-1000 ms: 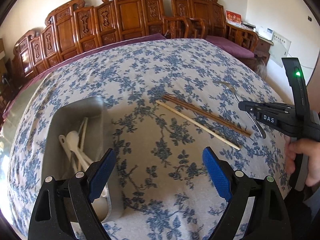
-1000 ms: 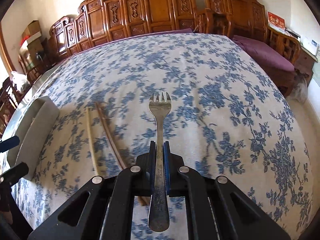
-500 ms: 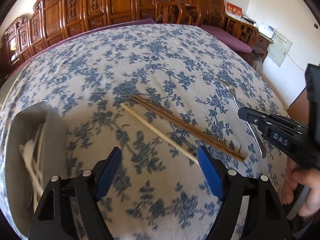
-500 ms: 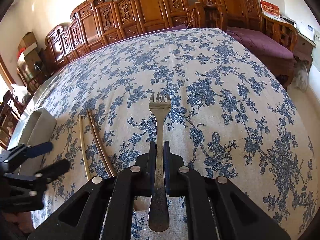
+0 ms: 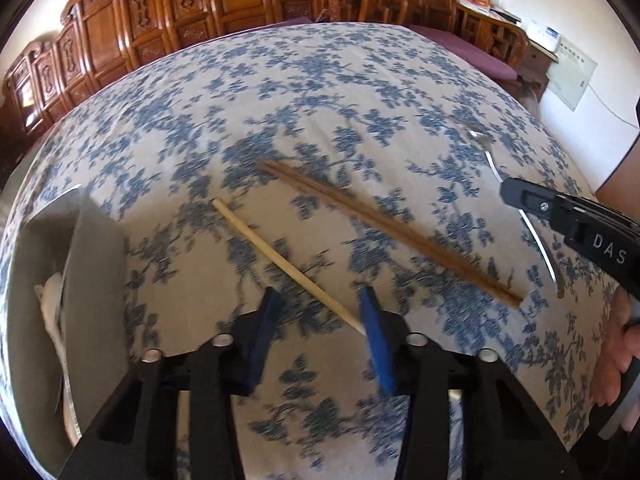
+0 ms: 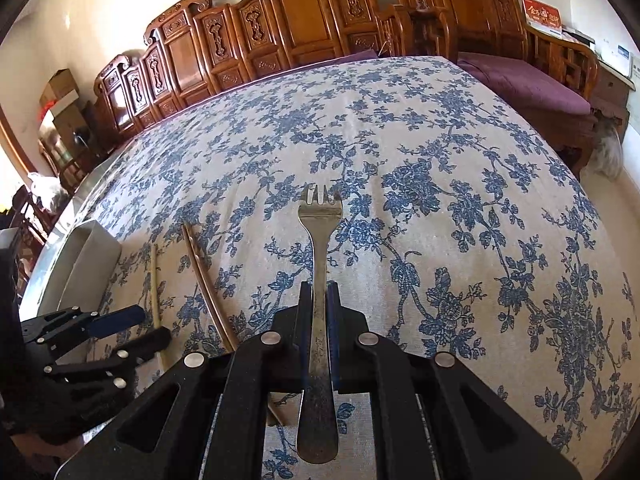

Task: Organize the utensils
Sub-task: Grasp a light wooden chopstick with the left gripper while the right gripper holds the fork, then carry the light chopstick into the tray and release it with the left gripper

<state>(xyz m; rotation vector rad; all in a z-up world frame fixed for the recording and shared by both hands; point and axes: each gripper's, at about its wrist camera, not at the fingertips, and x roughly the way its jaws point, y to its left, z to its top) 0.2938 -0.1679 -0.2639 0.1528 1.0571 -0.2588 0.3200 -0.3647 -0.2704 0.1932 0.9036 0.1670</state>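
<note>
Right now my left gripper [image 5: 316,304] sits low over the pale chopstick [image 5: 286,264], w/ the near end of the stick running in between the blue pads [image 5: 374,336]. Jaws have just been closing on it; the right pad looks to meet the stick's tip, the left pad is still apart from it, so not clamped yet. Picture's blurred there, can't be surer.

My right gripper [image 6: 319,300] is closed tight on the fork [image 6: 320,280], gripping the handle abt mid-length, tines pointing away from me toward the far edge of the tabletop [image 6: 440,140], handle end sticking back past the pads. Whether the fork is just over the floral cloth or touching it, I can't tell.

Dark brown chopsticks [image 5: 384,228], a pair lying side by side, rest just right of the pale one, slanted much the same way, apart from it. They lie between my two grippers.

Metal tray [image 5: 92,280] is at the left edge of the tabletop, near my left gripper, w/ white utensils [image 5: 50,300] inside. Nothing lies between the pale stick and the tray.

Carved wooden chairs [image 6: 304,20] line the far side, beyond the tabletop.
</note>
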